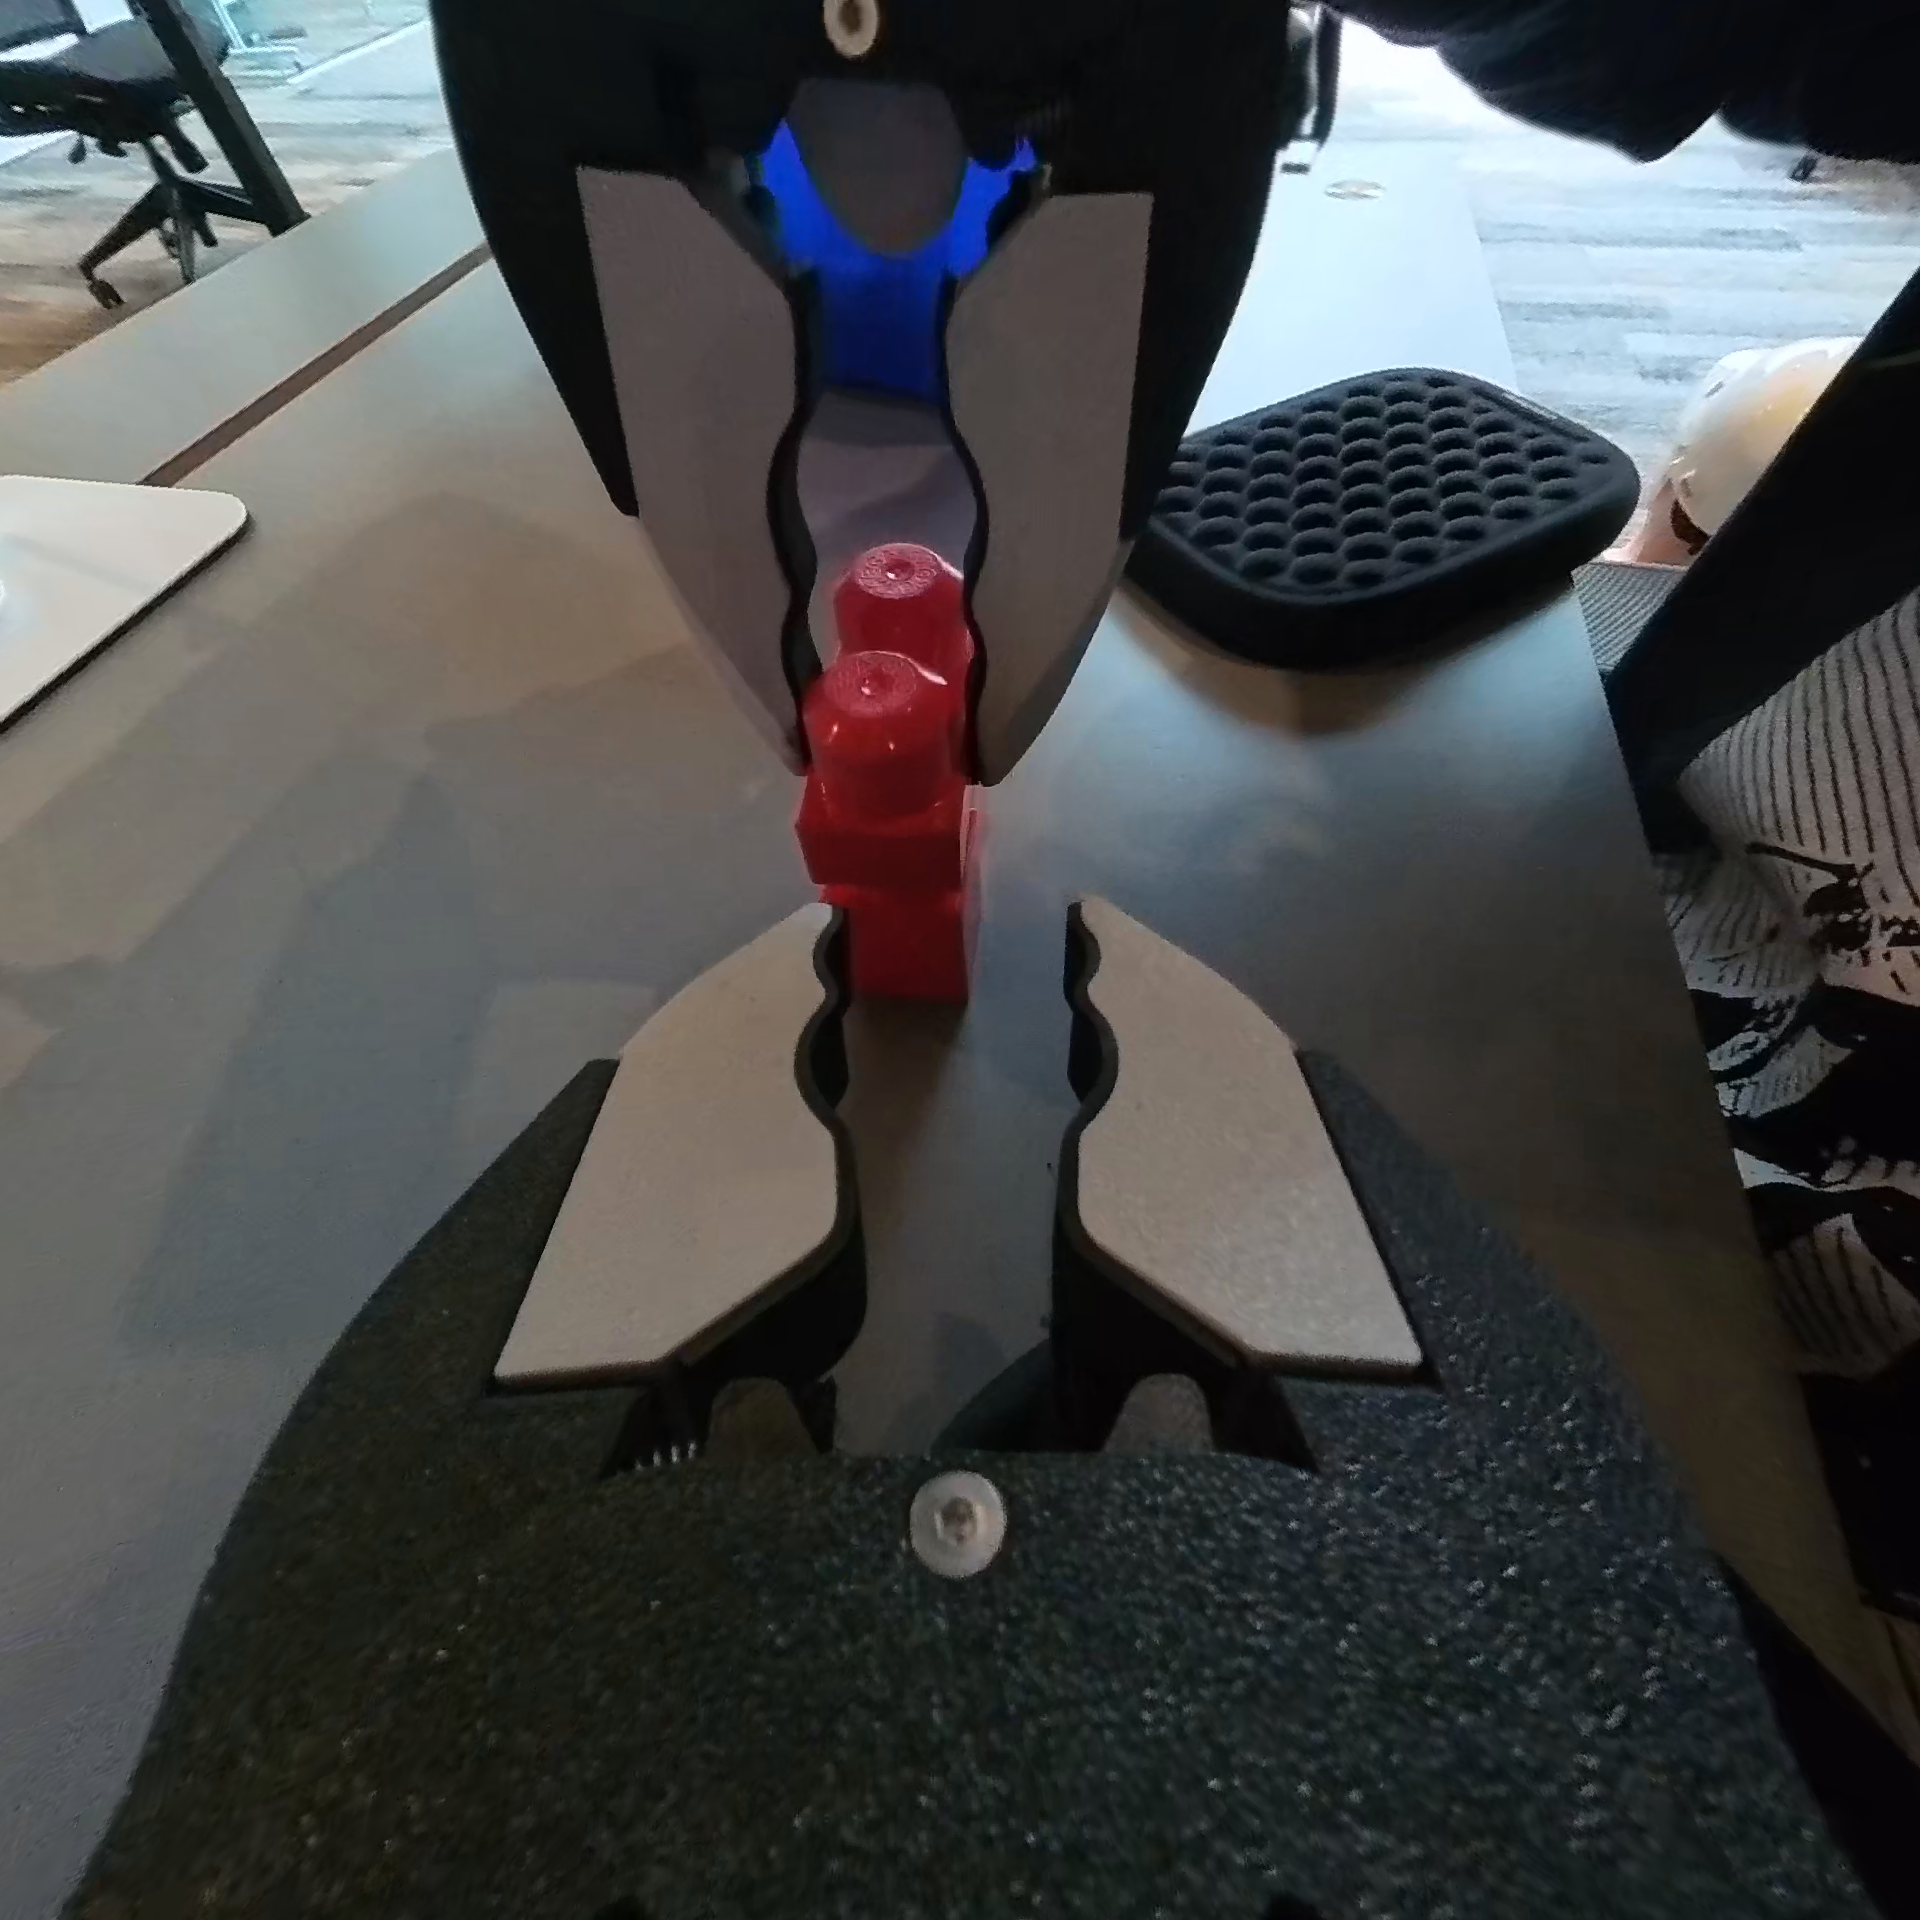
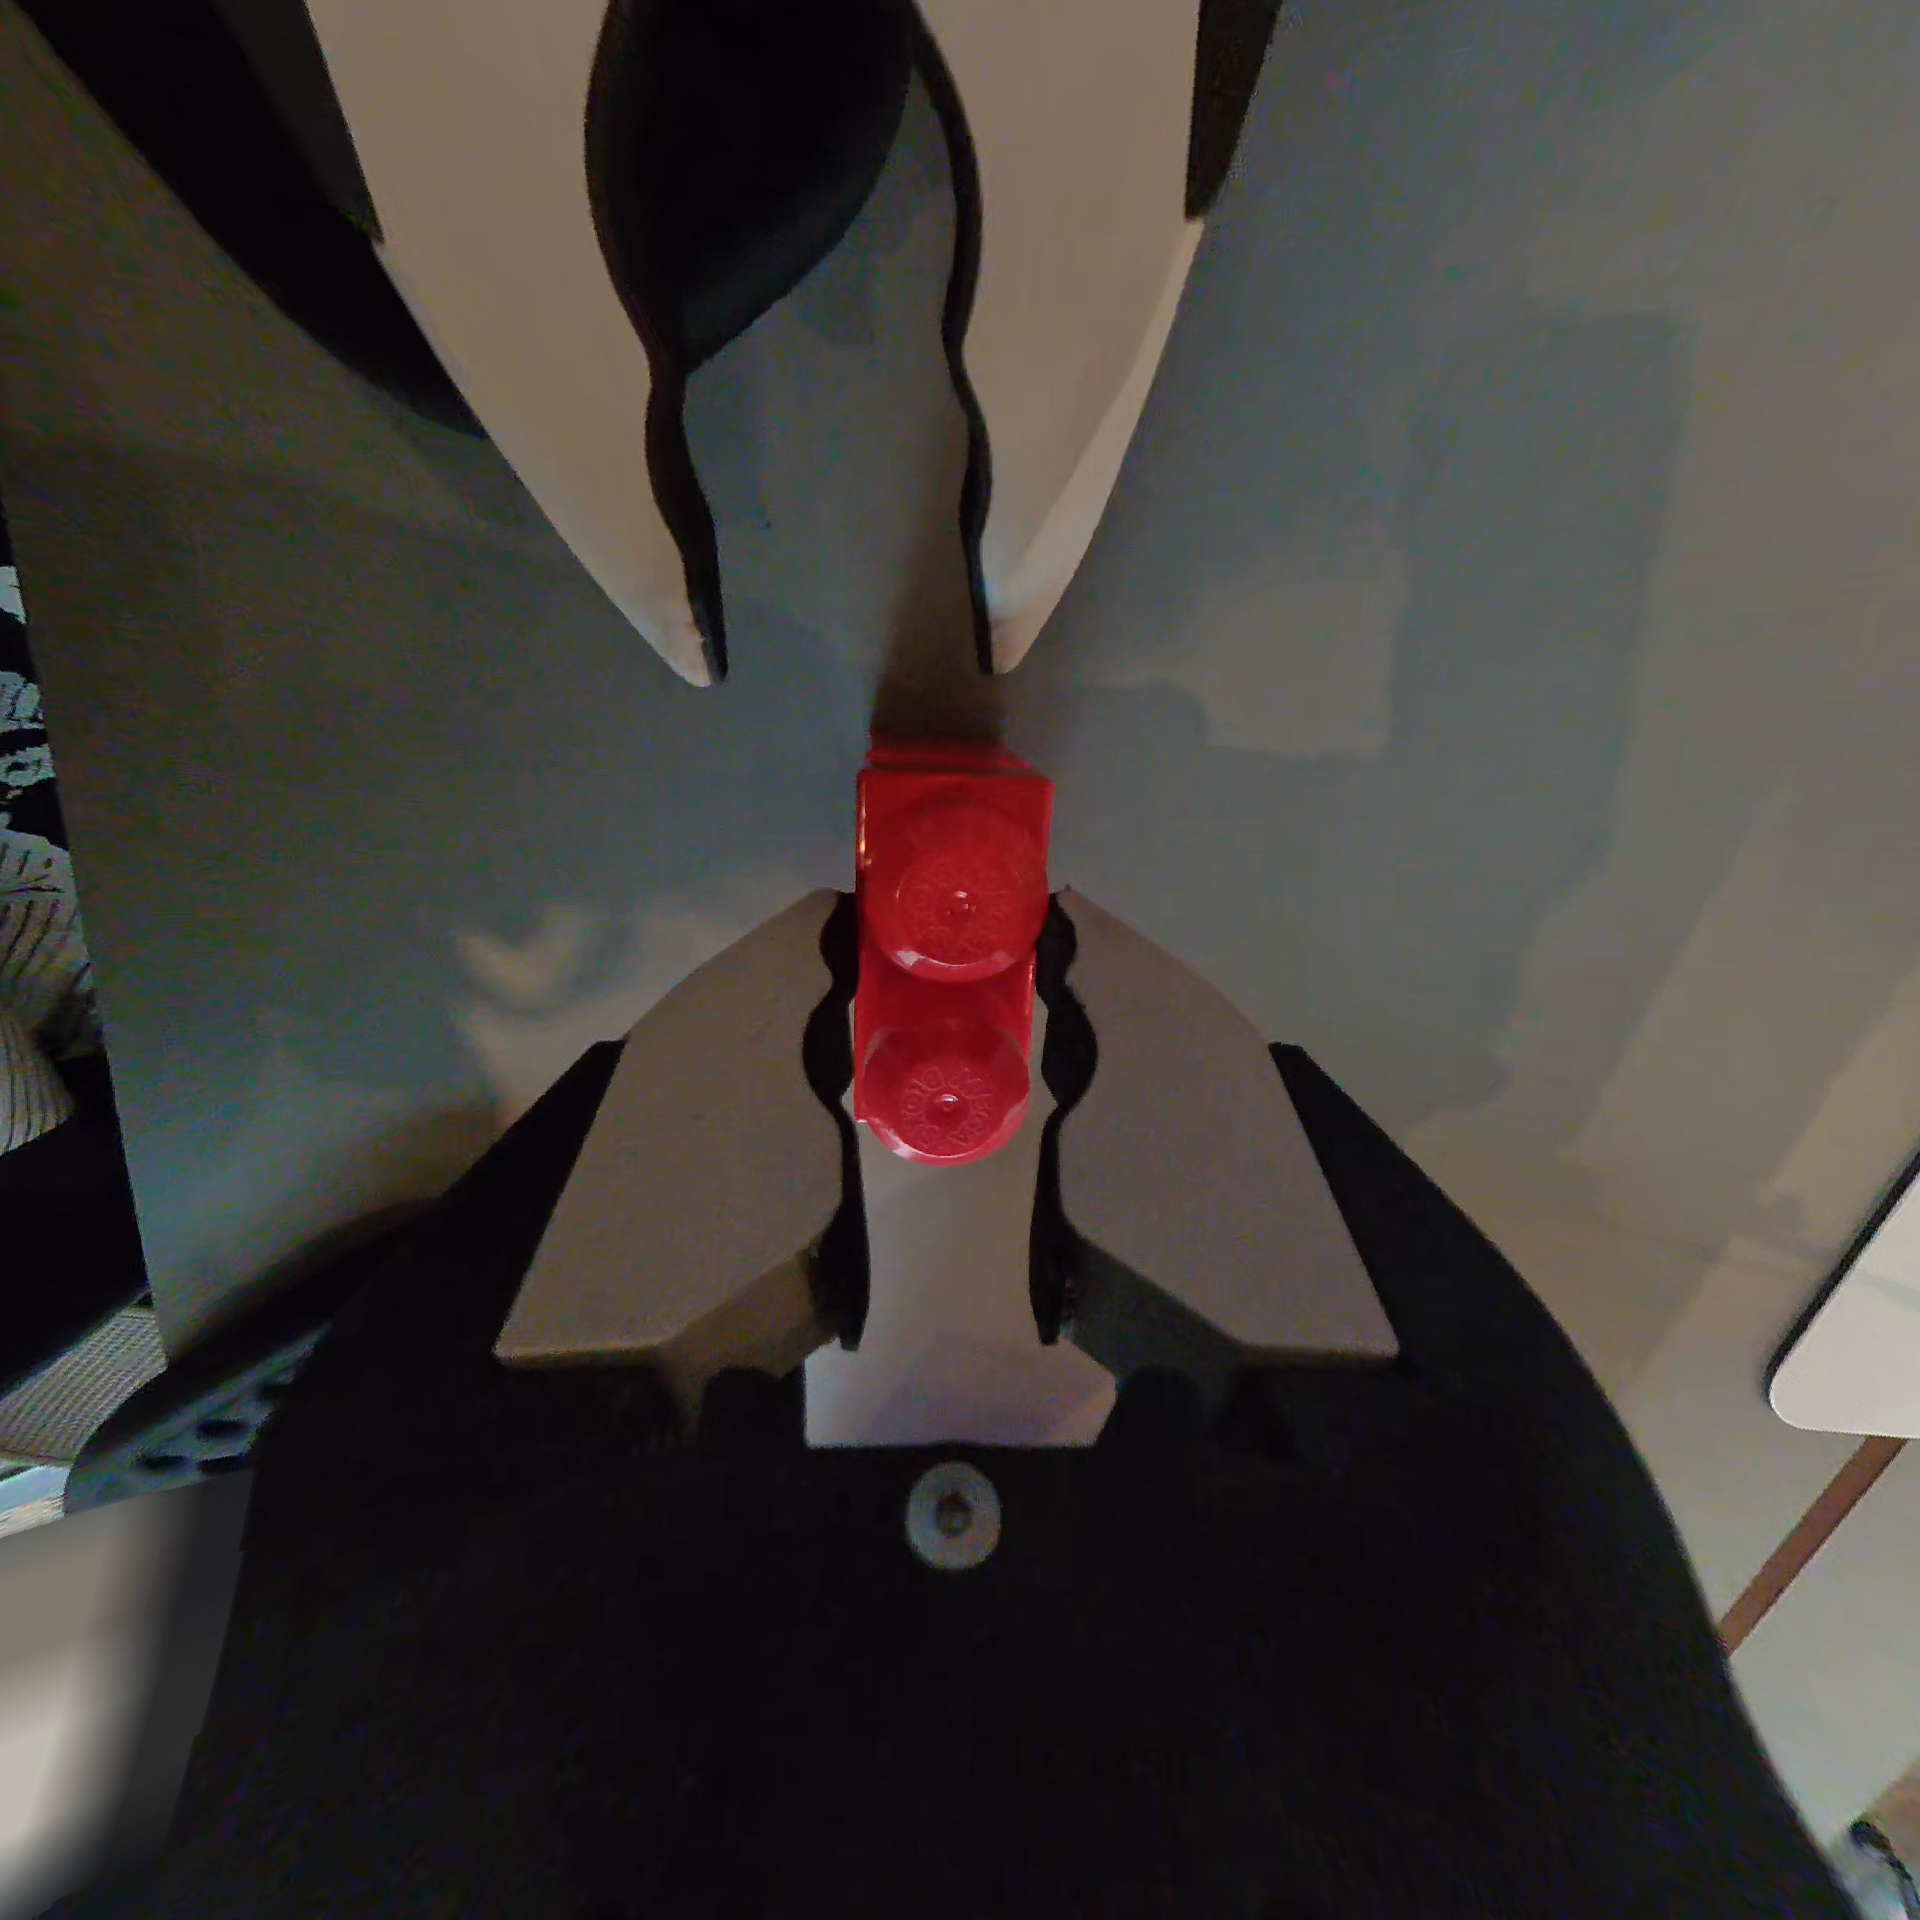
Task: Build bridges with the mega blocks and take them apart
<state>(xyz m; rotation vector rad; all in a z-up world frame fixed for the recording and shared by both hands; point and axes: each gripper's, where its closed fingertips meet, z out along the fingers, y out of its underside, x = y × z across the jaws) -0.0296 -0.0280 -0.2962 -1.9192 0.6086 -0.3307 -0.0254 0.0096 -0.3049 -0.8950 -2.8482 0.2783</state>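
Two red mega blocks are stacked on the dark table. The upper red block has two studs, and it also shows from above in the right wrist view. The lower red block sits under it, and only its edge shows in the right wrist view. My right gripper comes down from the far side and is shut on the upper block's sides. My left gripper is open around the lower block, with its left fingertip close against it. It also shows open in the right wrist view. A blue shape shows behind the right gripper's fingers.
A black honeycomb pad lies on the table beyond the blocks to the right. A white flat board lies at the left. A person's patterned clothing is at the right edge. An office chair stands far left. Spacing between my two grippers at the tips: around 4 cm.
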